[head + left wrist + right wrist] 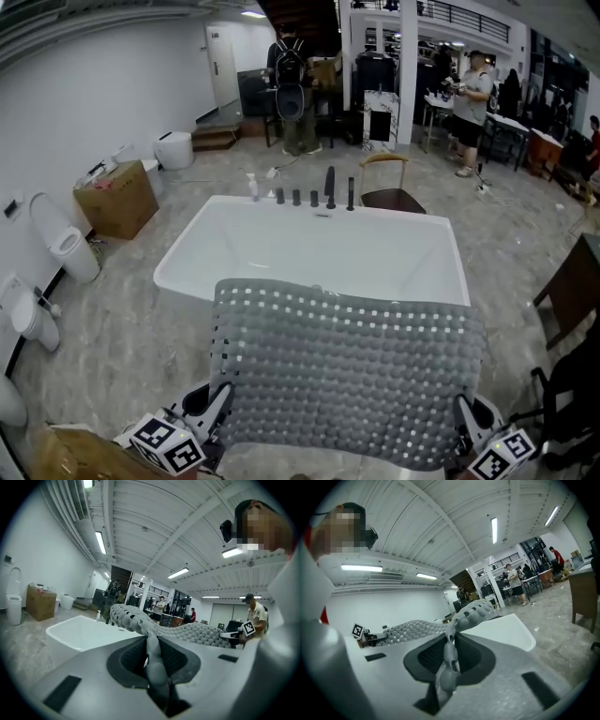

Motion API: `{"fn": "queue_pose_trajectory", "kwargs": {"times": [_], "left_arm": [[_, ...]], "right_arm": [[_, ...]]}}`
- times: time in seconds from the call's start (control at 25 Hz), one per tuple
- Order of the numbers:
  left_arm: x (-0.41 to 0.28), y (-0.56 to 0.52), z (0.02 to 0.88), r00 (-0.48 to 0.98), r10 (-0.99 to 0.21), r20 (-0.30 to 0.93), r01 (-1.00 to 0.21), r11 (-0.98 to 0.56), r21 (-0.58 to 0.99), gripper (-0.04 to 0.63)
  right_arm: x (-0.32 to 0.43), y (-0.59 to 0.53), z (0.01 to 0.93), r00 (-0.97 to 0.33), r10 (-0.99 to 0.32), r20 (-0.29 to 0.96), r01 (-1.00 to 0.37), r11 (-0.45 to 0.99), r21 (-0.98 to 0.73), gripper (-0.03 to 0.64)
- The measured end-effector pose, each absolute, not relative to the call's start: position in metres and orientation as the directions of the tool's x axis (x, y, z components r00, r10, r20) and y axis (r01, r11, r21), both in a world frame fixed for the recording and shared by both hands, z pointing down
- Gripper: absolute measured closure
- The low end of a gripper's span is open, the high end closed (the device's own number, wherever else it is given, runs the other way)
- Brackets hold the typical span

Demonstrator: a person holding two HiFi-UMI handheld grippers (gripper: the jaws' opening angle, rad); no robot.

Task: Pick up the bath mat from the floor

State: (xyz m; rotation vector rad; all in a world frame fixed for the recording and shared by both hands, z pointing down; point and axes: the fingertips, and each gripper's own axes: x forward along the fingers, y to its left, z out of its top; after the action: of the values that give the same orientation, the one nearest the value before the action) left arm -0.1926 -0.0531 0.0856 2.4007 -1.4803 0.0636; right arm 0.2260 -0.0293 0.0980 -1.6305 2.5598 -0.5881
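Note:
A grey bath mat [347, 370] with rows of bumps and holes is stretched flat in the air, its far edge over the near rim of the white bathtub [319, 248]. My left gripper [220, 398] is shut on the mat's near left corner, my right gripper [466, 414] on its near right corner. In the left gripper view the mat [187, 632] runs out from the clamped jaws [152, 660] toward the other gripper. The right gripper view shows the same: the mat [417, 627] pinched edge-on between the jaws [450, 656].
Dark faucet fittings [328, 192] stand on the tub's far rim. Toilets [66, 239] and a cardboard box [117, 197] line the left wall. A chair [389, 183] stands behind the tub, another dark chair [572, 291] at right. People [469, 94] stand at tables in the background.

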Motion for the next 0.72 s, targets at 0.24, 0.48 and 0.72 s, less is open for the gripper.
{"fn": "queue_pose_trajectory", "kwargs": {"times": [0.24,0.48,0.72], "left_arm": [[-0.193,-0.033,0.061,0.496,-0.851,0.17,-0.857,-0.449,0.252,0.534],[-0.198,-0.024,0.043,0.521,-0.844,0.129,-0.839,-0.479,0.256,0.534],[-0.192,-0.023,0.029,0.538,-0.835,0.118,-0.833,-0.505,0.226,0.535]], "right_arm": [[0.236,-0.009,0.068,-0.448,-0.885,0.129,-0.859,0.386,-0.337,0.566],[0.234,0.003,0.038,-0.455,-0.886,0.087,-0.859,0.41,-0.306,0.566],[0.236,0.009,0.033,-0.451,-0.89,0.07,-0.862,0.414,-0.292,0.566]]}}
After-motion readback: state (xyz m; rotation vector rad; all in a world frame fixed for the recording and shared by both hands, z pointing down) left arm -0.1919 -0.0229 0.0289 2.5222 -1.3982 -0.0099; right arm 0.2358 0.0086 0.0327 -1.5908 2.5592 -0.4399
